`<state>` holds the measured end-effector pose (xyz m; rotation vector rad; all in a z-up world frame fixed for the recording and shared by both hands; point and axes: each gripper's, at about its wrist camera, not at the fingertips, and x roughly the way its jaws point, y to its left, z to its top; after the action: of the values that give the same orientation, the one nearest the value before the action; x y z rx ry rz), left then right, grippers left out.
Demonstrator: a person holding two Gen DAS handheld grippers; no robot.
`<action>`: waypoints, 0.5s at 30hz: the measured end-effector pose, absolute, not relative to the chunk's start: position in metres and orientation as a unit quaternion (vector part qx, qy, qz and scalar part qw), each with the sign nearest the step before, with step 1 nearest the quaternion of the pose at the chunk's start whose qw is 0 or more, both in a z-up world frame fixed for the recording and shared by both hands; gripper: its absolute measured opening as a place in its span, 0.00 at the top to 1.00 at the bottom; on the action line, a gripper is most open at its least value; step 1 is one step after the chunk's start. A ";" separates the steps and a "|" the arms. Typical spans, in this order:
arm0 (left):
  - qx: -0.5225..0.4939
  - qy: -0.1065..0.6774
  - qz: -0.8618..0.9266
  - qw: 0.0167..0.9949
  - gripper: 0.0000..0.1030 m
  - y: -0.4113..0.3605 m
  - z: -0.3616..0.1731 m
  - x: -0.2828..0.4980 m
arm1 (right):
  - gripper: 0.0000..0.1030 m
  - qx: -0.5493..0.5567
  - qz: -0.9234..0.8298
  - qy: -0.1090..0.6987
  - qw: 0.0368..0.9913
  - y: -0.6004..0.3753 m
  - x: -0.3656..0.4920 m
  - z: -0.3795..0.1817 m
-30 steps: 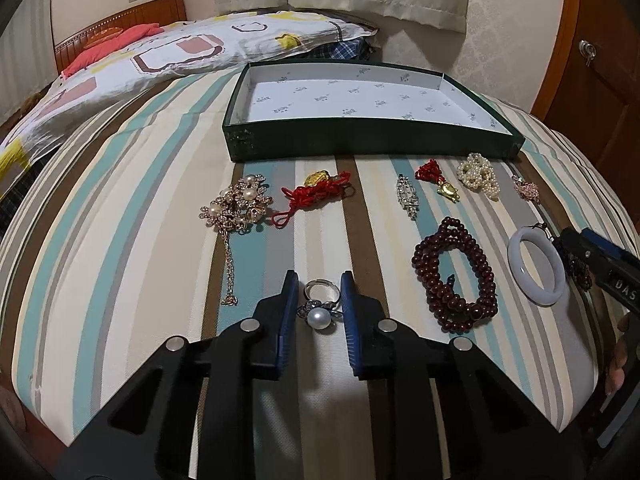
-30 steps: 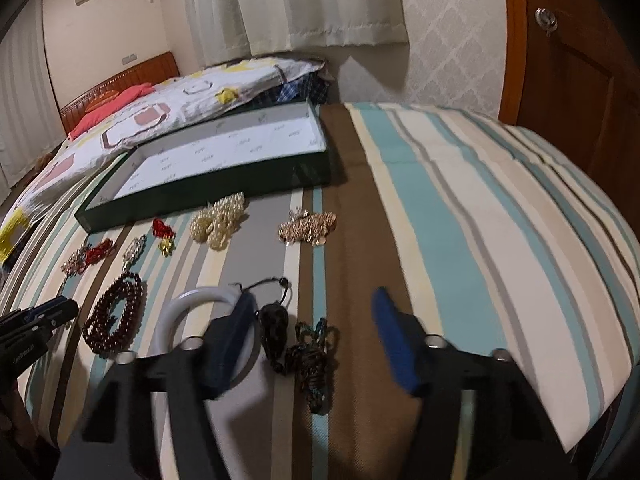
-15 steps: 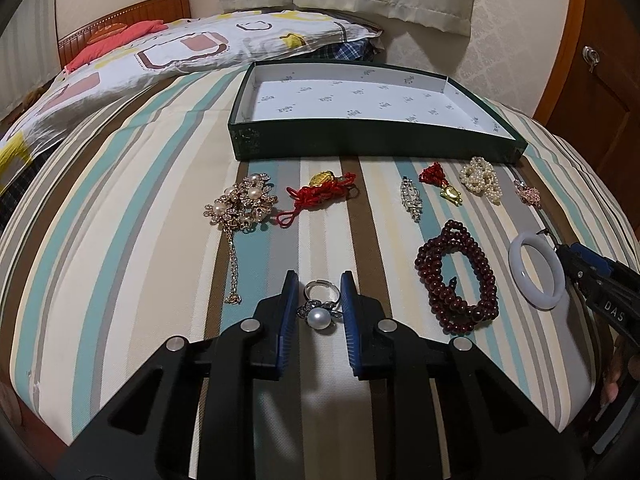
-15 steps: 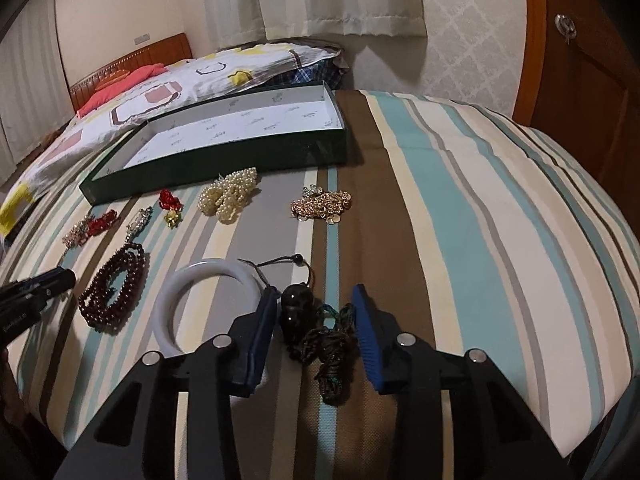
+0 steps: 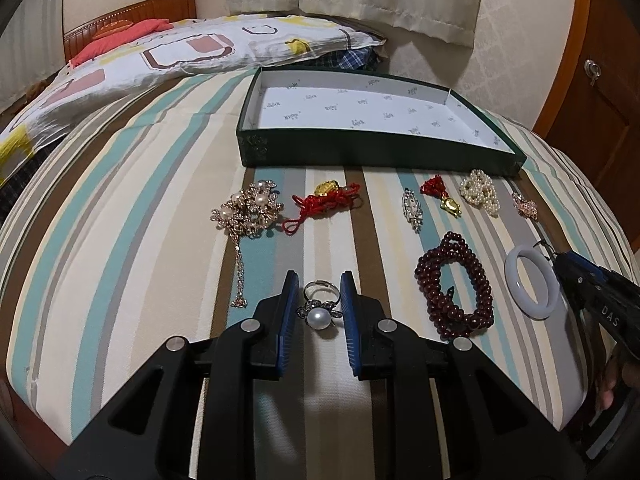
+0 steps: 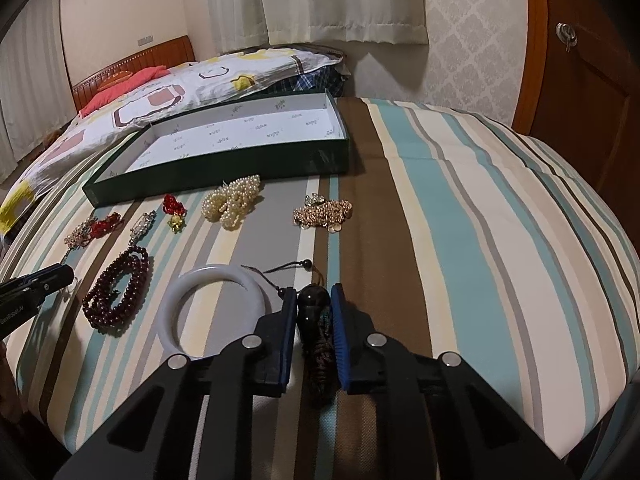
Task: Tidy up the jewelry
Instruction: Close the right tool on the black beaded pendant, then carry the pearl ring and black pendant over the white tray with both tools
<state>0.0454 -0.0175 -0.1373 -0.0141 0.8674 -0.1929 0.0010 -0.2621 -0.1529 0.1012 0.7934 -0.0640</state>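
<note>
left gripper [image 5: 319, 294] pinching pearl ring [image 5: 319, 313], right gripper [image 6: 314, 312] clamping dark pendant [image 6: 313, 305]

A striped bedspread [image 5: 120, 248], patterned pillow [image 5: 192, 52], wooden headboard [image 6: 132, 60], curtains [image 6: 340, 0] and wooden door [image 6: 580, 60].

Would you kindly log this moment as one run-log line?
left tongs: around pearl ring | right tongs: closed on dark pendant | green box: no jewelry inside
</note>
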 end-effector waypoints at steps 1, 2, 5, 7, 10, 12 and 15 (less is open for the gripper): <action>-0.007 0.419 -0.093 0.903 0.79 -0.017 -0.137 0.045 | 0.82 0.049 -0.031 0.386 0.921 -0.262 0.001 -0.152; -0.008 0.418 -0.092 0.904 0.79 -0.016 -0.136 0.045 | 0.82 0.051 -0.031 0.385 0.921 -0.263 0.001 -0.152; -0.010 0.412 -0.091 0.907 0.79 -0.016 -0.132 0.044 | 0.82 0.052 -0.031 0.381 0.923 -0.263 0.001 -0.149; -0.010 0.408 -0.091 0.908 0.79 -0.016 -0.129 0.043 | 0.82 0.053 -0.031 0.378 0.924 -0.263 0.001 -0.146; -0.013 0.403 -0.091 0.911 0.79 -0.016 -0.123 0.044 | 0.82 0.054 -0.029 0.372 0.926 -0.262 0.001 -0.141; -0.014 0.399 -0.090 0.912 0.79 -0.016 -0.120 0.045 | 0.82 0.055 -0.026 0.368 0.928 -0.262 0.002 -0.138; -0.019 0.392 -0.090 0.915 0.79 -0.015 -0.111 0.048 | 0.82 0.061 -0.021 0.359 0.931 -0.261 0.005 -0.129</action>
<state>0.0484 -0.0150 -0.1111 -0.0390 0.8071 -0.1844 0.0052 -0.2615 -0.1289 0.1250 0.7357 -0.0437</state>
